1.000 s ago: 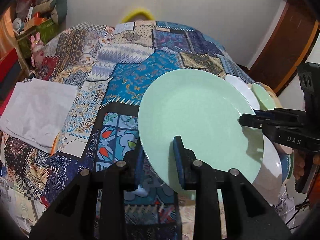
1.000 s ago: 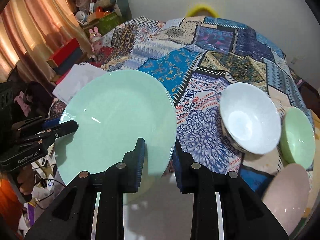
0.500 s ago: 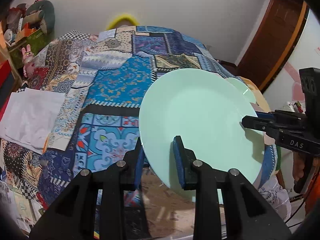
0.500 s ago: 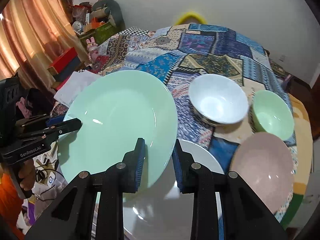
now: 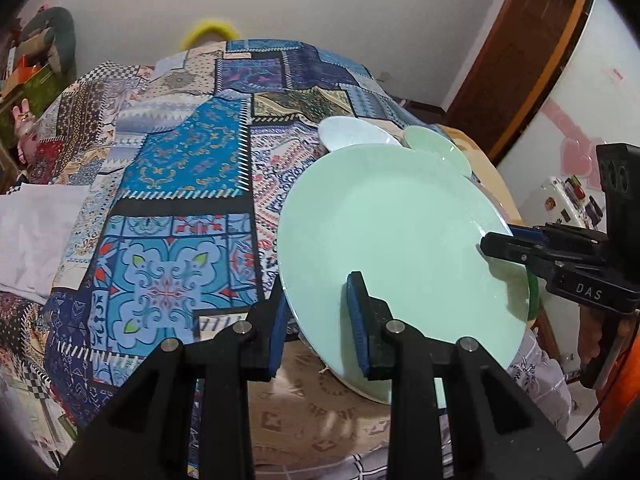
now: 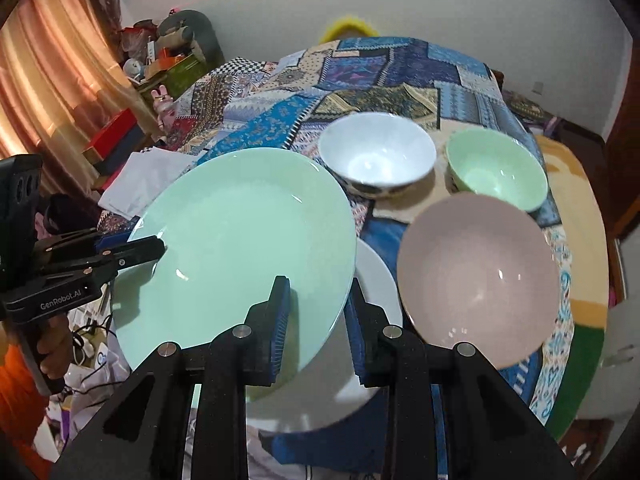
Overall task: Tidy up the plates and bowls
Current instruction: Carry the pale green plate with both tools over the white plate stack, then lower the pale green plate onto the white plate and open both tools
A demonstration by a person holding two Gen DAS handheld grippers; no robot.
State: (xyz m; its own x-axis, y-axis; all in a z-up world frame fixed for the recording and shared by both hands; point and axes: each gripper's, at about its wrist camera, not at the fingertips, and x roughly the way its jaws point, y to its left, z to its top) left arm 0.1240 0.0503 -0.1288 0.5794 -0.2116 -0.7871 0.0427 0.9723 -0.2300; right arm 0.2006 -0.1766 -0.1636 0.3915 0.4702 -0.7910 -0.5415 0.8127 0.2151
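Note:
A pale green plate point(image 5: 400, 232) point(image 6: 240, 240) hangs tilted above the table, held at two sides of its rim. My left gripper point(image 5: 318, 320) is shut on its near-left edge, and my right gripper point(image 6: 318, 320) is shut on its right edge. Each wrist view shows the other gripper clamped on the far rim: the right gripper point(image 5: 508, 248) and the left gripper point(image 6: 136, 248). Under the plate's right side lies a white plate point(image 6: 376, 280). Behind stand a white bowl point(image 6: 376, 156) point(image 5: 352, 134) and a green bowl point(image 6: 496, 168) point(image 5: 436, 146). A pink bowl point(image 6: 476, 276) sits at the near right.
A patchwork tablecloth point(image 5: 180, 184) covers the round table. A white cloth point(image 5: 32, 224) lies at its left edge. Curtains point(image 6: 44, 92) and stacked boxes point(image 6: 116, 140) stand to the left, and a wooden door point(image 5: 532, 48) to the right.
Both grippers have carried the green plate to the right across the table. The white plate and the bowls have come closer, and the pink bowl is now fully in view.

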